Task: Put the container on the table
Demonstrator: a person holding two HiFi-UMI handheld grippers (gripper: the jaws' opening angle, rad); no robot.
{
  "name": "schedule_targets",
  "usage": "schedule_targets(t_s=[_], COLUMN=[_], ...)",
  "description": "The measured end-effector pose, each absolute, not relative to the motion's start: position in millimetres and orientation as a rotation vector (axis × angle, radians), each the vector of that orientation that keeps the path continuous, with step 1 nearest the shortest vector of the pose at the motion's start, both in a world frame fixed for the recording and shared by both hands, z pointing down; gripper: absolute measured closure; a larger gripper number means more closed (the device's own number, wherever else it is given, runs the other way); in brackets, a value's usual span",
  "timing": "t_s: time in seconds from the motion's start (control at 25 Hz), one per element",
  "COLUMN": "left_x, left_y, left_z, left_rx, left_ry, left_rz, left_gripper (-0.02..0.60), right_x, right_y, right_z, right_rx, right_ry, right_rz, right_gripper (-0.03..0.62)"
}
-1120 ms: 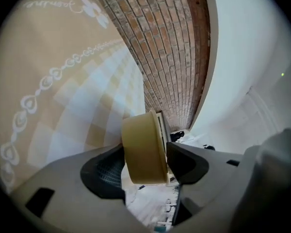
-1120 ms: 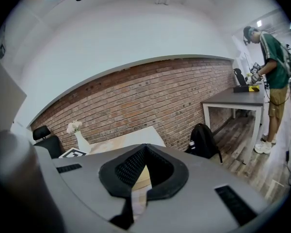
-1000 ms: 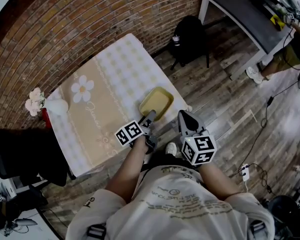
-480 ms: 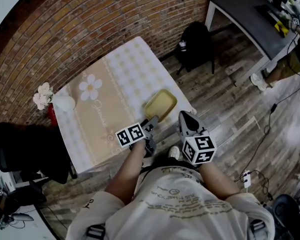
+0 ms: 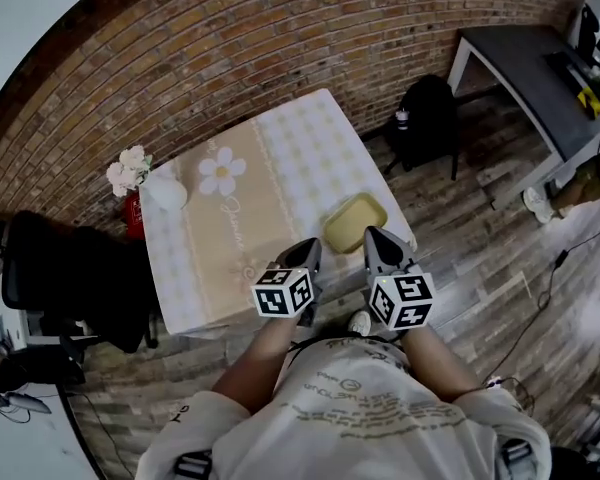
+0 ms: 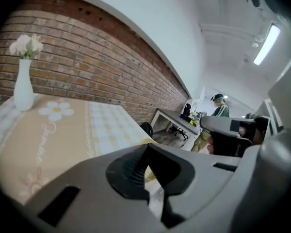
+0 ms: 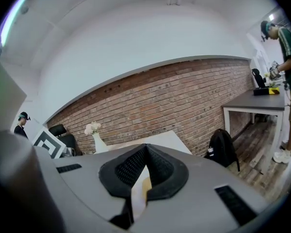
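Reading outward from the fingertips: the left gripper [image 5: 311,247] has its jaws pressed flat together with nothing between them. The right gripper [image 5: 372,235] is likewise clenched tip to tip and empty. The two hang side by side over the near table edge, apart from each other.

Count, one container [image 5: 350,218]: it lies flat on the table [image 5: 280,148], just beyond the tips and between them. The left tip is beside it, and the right tip overlaps its near rim in the head view. Neither gripper holds it. It is a shallow, pale yellow, rectangular tray with rounded corners.

Count, one vase [image 5: 166,192]: it stands far beyond the left fingertips at the table's far corner. It is white and smooth with a narrow neck, and holds pale flowers [image 5: 129,167].

Surface: a tablecloth with a beige band, one white daisy print [image 5: 221,171] and a pale checked field.

Room: a brick wall [image 5: 280,38] runs beyond the table. A wood-plank floor [image 5: 480,258] spreads to the right of the right fingertips. One black backpack [image 5: 427,118] and one grey desk [image 5: 525,63] are further out that way. One black chair [image 5: 65,278] is left of the left fingertips. One person [image 7: 287,47] stands at the desk.
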State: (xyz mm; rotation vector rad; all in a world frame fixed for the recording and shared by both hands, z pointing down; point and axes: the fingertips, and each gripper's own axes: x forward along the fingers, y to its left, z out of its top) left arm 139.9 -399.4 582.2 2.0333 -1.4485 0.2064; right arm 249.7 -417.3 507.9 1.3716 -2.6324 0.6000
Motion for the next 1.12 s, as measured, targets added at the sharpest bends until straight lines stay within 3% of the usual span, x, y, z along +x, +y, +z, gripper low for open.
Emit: schedule_targets(t_s=[0.6, 1.12], left_x=[40, -14], left_y=[-361, -347], left_z=[447, 438], left_rx=[2.279, 2.232], left_ry=[-1.819, -1.787], left_rz=[0.049, -0.081], left_gripper=[0.575, 0.575], right_x=[154, 110], right_y=[-398, -381], right_z=[458, 447], right_rx=[1.348, 1.375], right_ry=[-2.740, -2.748], right_rz=[0.489, 0.426], right_gripper=[0.592, 0.592])
